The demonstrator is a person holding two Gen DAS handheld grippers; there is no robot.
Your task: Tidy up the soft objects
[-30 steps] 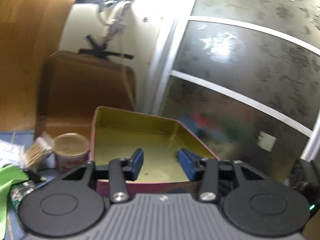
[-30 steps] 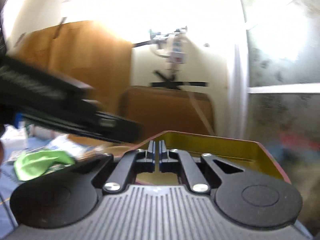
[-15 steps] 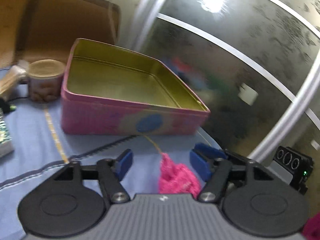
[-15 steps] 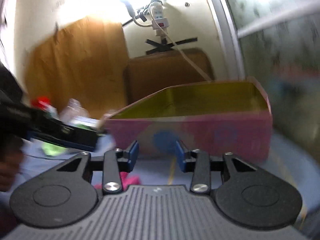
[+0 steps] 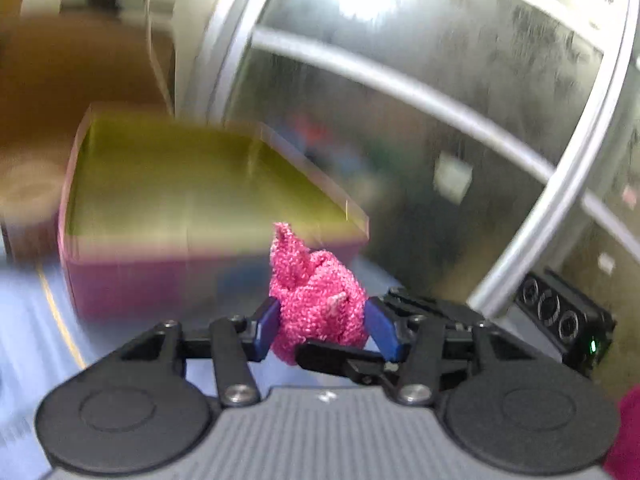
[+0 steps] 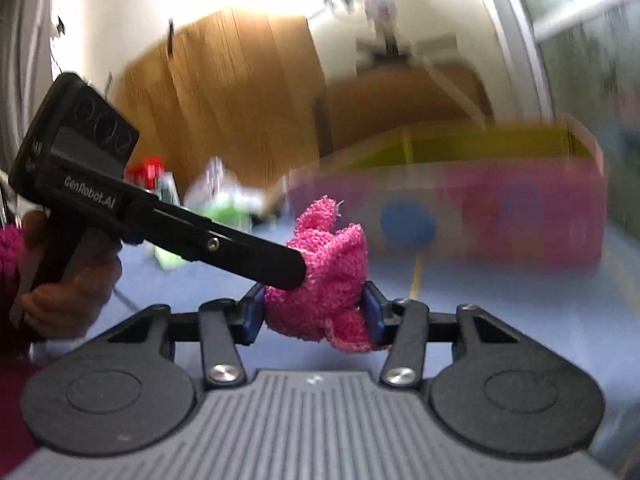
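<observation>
Left claw [image 5: 320,326] closing on pink knitted piece [image 5: 316,292], both blue pads touching its sides, bundle bunched up with a pointed tip sticking up. Right claw [image 6: 314,312] also has the same pink knitted piece [image 6: 324,280] between its pads, pads pressing its sides. In the right wrist view the left claw's black finger comes in from the left and ends against the piece; a hand [image 6: 68,280] grips that tool's handle. Piece held off the blue tabletop [image 6: 480,300], just in front of the pink tin [image 5: 140,280]. Tin open, yellow-gold inside, sits further back on the tabletop near the frosted glass partition [image 5: 440,120]. Green cloth [image 6: 224,208] blurred, far left side of tabletop. Background motion-blurred
</observation>
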